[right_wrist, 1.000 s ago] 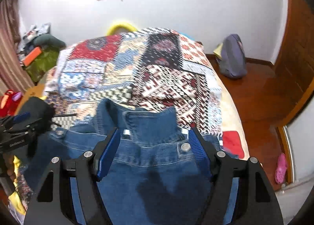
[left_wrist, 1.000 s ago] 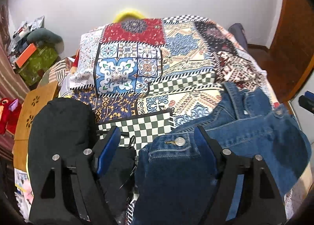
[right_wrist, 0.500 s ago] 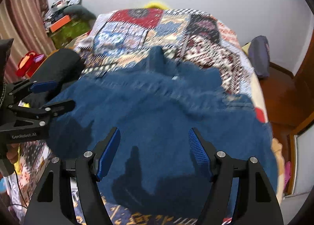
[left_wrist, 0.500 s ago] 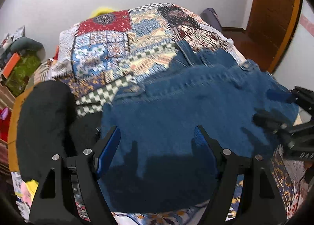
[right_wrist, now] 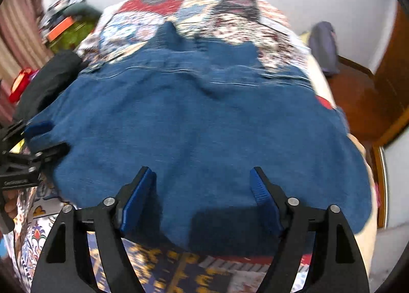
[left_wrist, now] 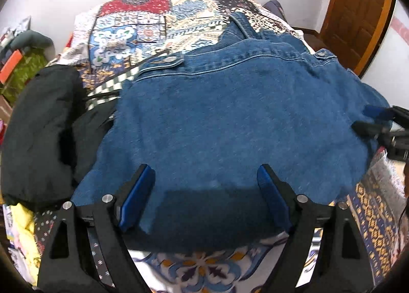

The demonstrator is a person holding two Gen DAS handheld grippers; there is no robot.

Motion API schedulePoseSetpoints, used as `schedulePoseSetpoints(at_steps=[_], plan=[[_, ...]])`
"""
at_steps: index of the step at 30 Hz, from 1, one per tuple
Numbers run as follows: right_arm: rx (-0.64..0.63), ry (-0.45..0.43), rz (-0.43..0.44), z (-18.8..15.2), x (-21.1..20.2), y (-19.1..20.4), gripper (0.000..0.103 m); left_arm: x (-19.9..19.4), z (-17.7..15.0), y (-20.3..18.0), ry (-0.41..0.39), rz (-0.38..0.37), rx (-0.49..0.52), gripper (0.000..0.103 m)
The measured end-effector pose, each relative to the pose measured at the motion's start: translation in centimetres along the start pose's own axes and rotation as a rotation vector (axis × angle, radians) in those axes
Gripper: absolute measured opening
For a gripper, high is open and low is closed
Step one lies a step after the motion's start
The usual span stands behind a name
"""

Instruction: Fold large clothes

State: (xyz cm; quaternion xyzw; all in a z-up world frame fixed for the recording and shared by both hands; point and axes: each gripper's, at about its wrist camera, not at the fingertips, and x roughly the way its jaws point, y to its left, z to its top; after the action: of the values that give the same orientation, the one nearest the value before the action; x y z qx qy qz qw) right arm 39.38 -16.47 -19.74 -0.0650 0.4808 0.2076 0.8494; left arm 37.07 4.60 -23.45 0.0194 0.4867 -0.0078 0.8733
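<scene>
The blue jacket [left_wrist: 230, 127] lies spread flat on the bed [left_wrist: 143, 30], its collar at the far end. A black coat [left_wrist: 38, 127] sits on its left. The left claw [left_wrist: 204, 185] is spread wide and has just been opening, with only cloth under it. The right claw [right_wrist: 202, 188] is the same. A good fold needs both near corners pinched evenly. The near edge hides under both claws. The right view is blurry.

A home bedroom: a bed [left_wrist: 158, 24] under a patchwork bedspread [right_wrist: 230, 12], a wooden door [left_wrist: 358, 12], white walls, what seems a curtain [right_wrist: 15, 27], and clutter piled alongside.
</scene>
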Motion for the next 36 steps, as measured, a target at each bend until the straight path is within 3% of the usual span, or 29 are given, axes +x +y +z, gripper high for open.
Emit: schedulePoseSetpoints(at_steps=[2, 5, 7, 12, 16, 19, 21, 28, 34, 36], plan=[[0.020, 0.003, -0.068, -0.6, -0.3, -1.2, 0.075, -0.6, -0.6, 0.7, -0.006, 0.019, -0.025, 0.084], [0.037, -0.022, -0.036, -1.5, -1.1, -2.4, 0.075, -1.2, -1.3, 2.0, -0.018, -0.003, -0.087, 0.084], [0.043, -0.033, -0.061, -1.9, -1.7, -2.5, 0.075, -1.8, -1.9, 2.6, -0.028, -0.020, -0.134, 0.084], [0.043, -0.038, -0.098, -2.4, -2.6, -1.9, 0.076, -3.2, -2.8, 3.1, -0.056, 0.017, -0.208, 0.084], [0.065, -0.028, -0.074, -2.1, -3.1, -1.6, 0.075, -4.2, -3.2, 4.2, -0.059, 0.045, -0.280, 0.084], [0.081, -0.051, -0.042, -1.7, -3.7, -1.4, 0.076, -4.4, -4.1, 6.4, -0.038, -0.031, -0.418, 0.084], [0.089, -0.061, -0.029, -1.6, -4.0, -1.1, 0.076, -4.0, -5.2, 7.9, -0.038, -0.131, -0.518, 0.084], [0.096, -0.061, 0.008, -1.3, -3.5, 0.1, 0.076, 0.0, -7.2, 9.2, 0.072, -0.394, -0.715, 0.084], [0.099, -0.035, 0.018, -1.5, -2.5, 0.6, 0.076, 2.2, -5.7, 9.6, 0.028, -0.471, -0.785, 0.084], [0.101, -0.026, 0.016, -1.5, -2.1, 0.6, 0.076, 3.0, -5.1, 9.5, 0.017, -0.466, -0.806, 0.083]])
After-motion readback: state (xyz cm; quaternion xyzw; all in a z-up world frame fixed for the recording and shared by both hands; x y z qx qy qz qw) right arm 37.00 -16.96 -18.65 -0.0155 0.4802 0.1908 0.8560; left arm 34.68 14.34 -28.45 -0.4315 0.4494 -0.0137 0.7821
